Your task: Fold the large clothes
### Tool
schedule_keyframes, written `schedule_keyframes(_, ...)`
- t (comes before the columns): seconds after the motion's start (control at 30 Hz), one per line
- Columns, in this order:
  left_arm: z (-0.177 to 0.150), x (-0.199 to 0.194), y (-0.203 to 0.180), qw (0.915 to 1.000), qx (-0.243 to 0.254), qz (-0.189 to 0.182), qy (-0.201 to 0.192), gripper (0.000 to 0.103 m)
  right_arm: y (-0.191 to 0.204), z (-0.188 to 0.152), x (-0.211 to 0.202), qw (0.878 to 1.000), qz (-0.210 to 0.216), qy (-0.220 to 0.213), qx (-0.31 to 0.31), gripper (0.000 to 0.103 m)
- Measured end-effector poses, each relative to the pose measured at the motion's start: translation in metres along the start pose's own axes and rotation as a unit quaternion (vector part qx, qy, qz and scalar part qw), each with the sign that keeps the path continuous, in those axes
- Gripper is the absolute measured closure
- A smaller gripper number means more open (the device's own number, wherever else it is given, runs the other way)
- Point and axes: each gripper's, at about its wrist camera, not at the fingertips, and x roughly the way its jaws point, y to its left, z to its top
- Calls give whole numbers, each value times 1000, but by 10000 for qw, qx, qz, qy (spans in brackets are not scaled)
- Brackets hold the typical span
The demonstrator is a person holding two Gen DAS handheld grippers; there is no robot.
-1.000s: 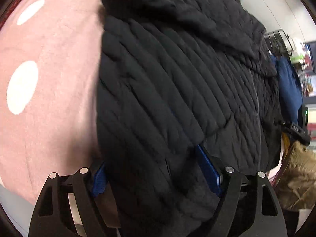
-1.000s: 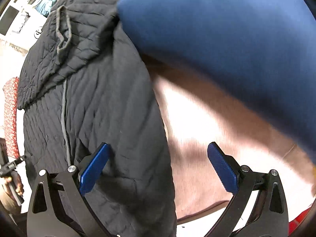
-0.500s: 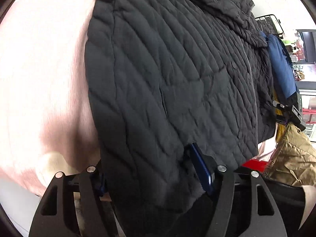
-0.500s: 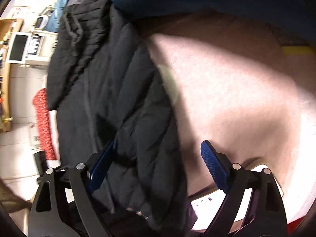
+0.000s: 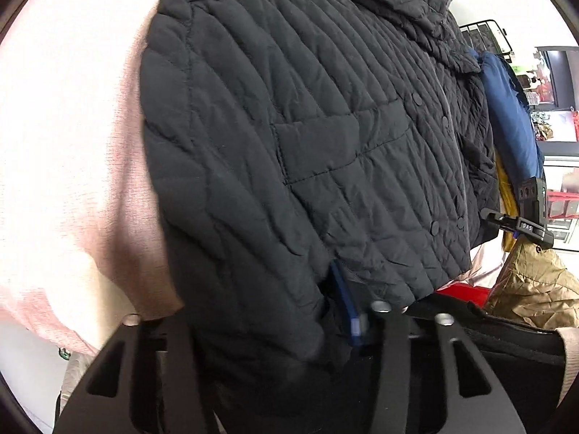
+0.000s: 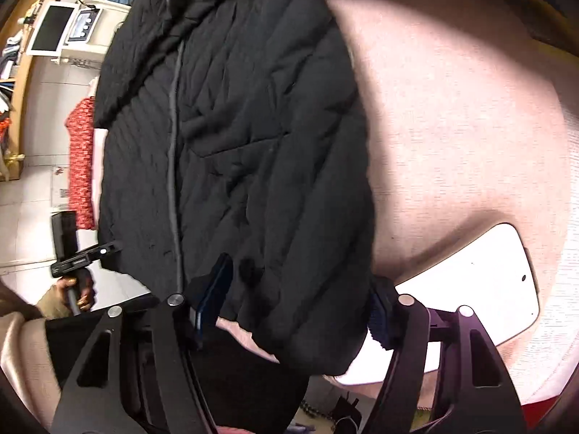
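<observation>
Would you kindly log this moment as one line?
task: fold | item: black quilted jacket on pink cloth | left gripper: hem between jaws | right gripper: same
</observation>
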Motion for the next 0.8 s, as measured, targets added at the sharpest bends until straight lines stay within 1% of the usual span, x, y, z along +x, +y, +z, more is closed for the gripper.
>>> schedule_keyframes(0.03,1,-2,1,10000,-37,-17,-20,76,1,0,1,10000,-44,12,-28,54)
schedule_keyframes(0.07,1,-5,0,10000,-54,-41,-46,79,3,2,2,10000,-65,1,-21,58)
schedule_keyframes(0.13,1,-12,-5,9999,29,-67,-120,87,6,4,-4,10000,-11,-54,-47,79)
schedule_keyframes(0.23,-2,-28,-18,9993,309,-87,-184,90,14,-6,-17,9996,37,-84,-283,87)
schedule_keyframes(0.33,-7,-52,-26,9971,712,-175,-176,92,24,-15,-36,9991,164,-21,-390,90)
schedule_keyframes(0.4,-12,-64,-25,9965,798,-233,-99,93,32,-21,-45,9985,220,82,-492,92)
schedule_keyframes(0.47,-19,-71,-20,9961,866,-186,43,93,41,-28,-49,9974,286,253,-618,92)
schedule_keyframes(0.53,-28,-73,-10,9967,776,-189,176,93,51,-39,-47,9957,346,457,-727,92)
schedule_keyframes(0.63,-41,-72,10,9983,435,-277,289,93,57,-52,-30,9943,406,775,-606,92)
schedule_keyframes(0.73,-46,-64,24,9989,55,-383,256,93,47,-58,-18,9952,368,854,-321,92)
schedule_keyframes(0.8,-41,-57,24,9992,-18,-241,329,92,42,-51,-12,9955,300,888,-144,92)
